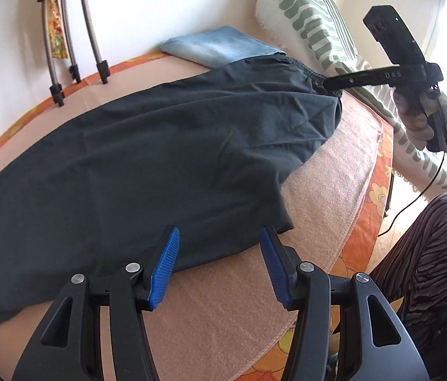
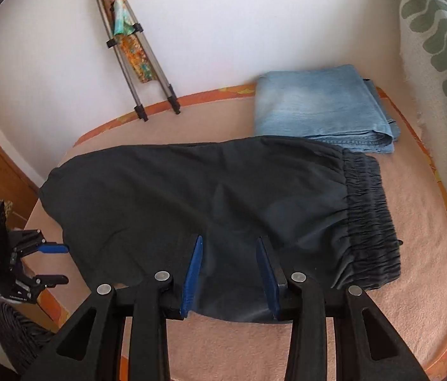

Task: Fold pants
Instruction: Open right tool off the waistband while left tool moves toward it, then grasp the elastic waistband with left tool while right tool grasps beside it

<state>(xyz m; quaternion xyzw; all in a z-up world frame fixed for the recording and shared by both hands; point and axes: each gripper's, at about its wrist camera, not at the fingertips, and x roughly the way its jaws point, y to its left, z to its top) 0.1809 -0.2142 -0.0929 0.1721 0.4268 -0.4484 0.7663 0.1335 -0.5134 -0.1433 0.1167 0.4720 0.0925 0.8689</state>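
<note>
I have the dark pants (image 2: 210, 203) lying flat on the peach blanket (image 2: 414, 311) of the bed, already doubled lengthwise, leg on leg. Their long axis runs across my right-hand view: elastic waistband (image 2: 369, 222) at the right, leg ends at the left by my left tongs (image 2: 52, 263). A folded pair of jeans (image 2: 322, 104) sits just beyond, near the wall.

Both tongs stand apart with nothing pinched; the right tongs (image 2: 228, 273) hover over the near edge mid-length, the left tongs (image 1: 220, 263) over the near edge by the hem.

For the next fold, I judge it best to pinch both layers at the hem corners, lift just clear, carry them toward the waistband along the long axis, and lay them square so the edges stay aligned.
</note>
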